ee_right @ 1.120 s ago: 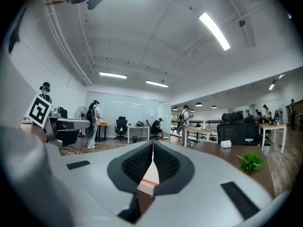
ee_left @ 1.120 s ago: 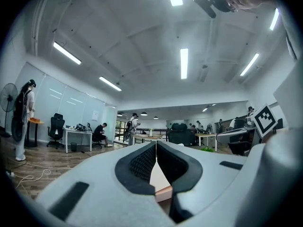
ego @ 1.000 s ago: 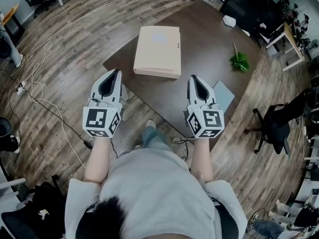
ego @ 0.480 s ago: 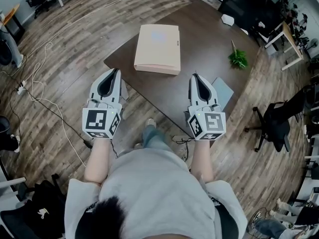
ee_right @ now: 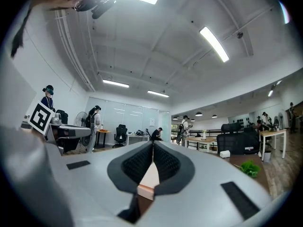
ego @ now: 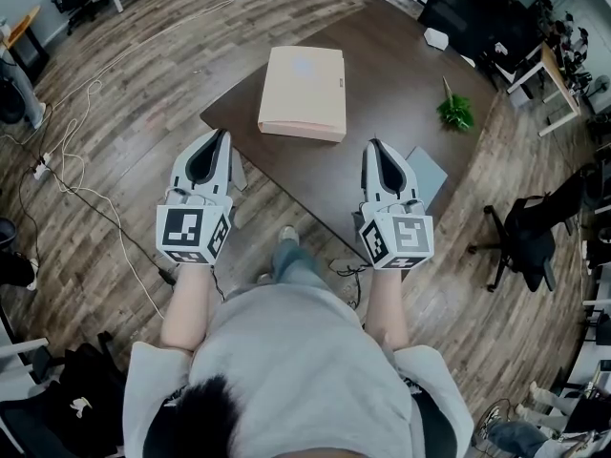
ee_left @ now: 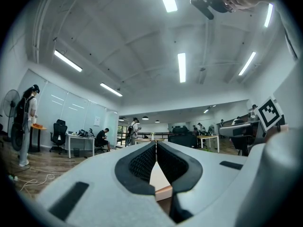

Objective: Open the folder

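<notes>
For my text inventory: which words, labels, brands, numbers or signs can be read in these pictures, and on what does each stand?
No text can be read anywhere.
On the folder: a pale bluish patch on the cover, too blurred to read.
On the cubes of the left gripper and the right gripper: black-and-white square markers only, no letters or numbers.

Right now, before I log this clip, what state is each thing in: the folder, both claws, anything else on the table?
folder, closed, lying flat on the table, nothing touching it.
left claw, shut, empty, held short of the folder.
right claw, shut, empty, held short of the folder.
plant, on the table near its right edge, apart from the folder.
</notes>
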`<state>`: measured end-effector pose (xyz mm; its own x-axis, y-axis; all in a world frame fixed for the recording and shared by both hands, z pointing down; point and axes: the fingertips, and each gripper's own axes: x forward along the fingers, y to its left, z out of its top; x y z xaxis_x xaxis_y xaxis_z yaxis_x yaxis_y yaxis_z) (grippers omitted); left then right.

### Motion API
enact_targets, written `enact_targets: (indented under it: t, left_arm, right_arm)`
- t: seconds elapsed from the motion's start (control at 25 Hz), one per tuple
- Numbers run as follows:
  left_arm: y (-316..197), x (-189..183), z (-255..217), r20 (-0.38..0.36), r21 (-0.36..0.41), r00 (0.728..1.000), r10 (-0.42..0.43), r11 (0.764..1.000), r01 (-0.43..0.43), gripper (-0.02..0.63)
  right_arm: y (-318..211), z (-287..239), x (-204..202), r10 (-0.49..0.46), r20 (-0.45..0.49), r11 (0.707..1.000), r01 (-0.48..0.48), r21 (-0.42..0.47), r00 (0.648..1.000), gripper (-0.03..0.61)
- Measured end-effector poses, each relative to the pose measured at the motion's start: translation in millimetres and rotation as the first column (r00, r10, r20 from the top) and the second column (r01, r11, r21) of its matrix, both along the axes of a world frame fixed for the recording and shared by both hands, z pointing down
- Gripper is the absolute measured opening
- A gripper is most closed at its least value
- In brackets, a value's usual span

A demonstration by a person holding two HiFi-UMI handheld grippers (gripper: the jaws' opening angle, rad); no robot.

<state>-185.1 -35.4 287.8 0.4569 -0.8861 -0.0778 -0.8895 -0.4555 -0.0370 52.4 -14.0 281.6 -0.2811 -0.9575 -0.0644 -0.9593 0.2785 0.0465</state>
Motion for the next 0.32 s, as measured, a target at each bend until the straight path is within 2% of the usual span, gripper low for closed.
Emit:
enact_targets:
  t: [0.32]
  left_arm:
    - [-1.0,2.6,-1.7,-0.01,-0.005,1.0,-0.005,1.0,0.005,0.012]
  right_arm:
    - [-0.7,-3.2,2.5,-0.003,0.004,1.0,0.003,0.009,1.0,0.012]
